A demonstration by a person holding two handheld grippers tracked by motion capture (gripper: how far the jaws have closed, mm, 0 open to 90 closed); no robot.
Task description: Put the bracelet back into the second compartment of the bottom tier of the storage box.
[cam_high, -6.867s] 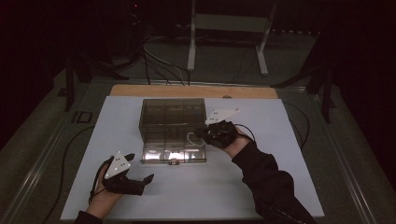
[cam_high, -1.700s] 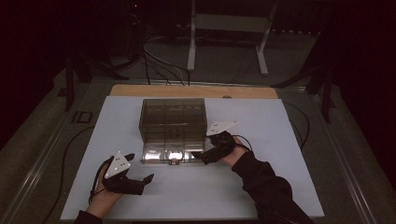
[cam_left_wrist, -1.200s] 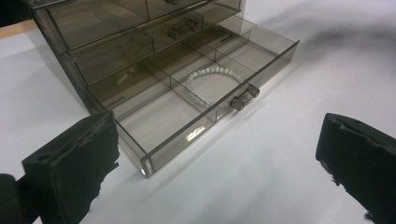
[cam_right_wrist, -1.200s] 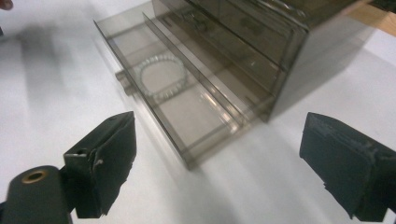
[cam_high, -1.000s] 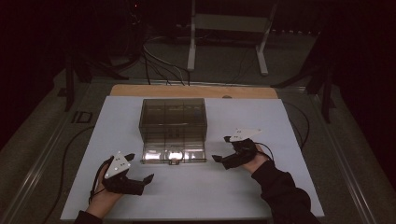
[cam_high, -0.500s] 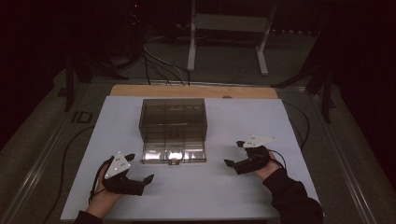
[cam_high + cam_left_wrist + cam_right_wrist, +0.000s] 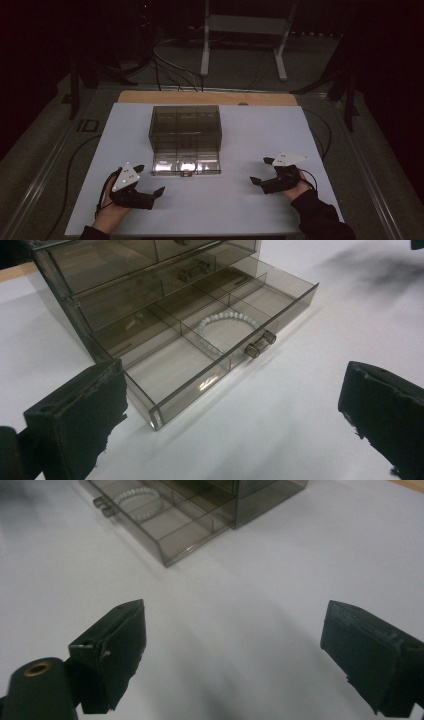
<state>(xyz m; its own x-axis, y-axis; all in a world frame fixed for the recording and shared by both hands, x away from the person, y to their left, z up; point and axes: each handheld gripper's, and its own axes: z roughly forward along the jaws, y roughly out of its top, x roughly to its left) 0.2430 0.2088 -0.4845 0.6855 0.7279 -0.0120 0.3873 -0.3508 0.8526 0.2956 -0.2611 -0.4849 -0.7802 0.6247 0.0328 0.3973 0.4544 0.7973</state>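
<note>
High view is showing the left gripper [image 7: 149, 180] and right gripper [image 7: 262, 171] resting spread and empty beside the drawer box [image 7: 185, 128], its bottom drawer [image 7: 220, 345] lying pulled out holding what looks like a bead bracelet [image 7: 225, 325], probably awaiting pushing shut.

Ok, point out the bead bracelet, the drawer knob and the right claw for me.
bead bracelet [image 7: 226, 317]: left gripper view, top of the white bead ring.
drawer knob [image 7: 260, 343]: left gripper view, middle of the clear handle.
right claw [image 7: 263, 171]: high view, between its open fingertips.
</note>
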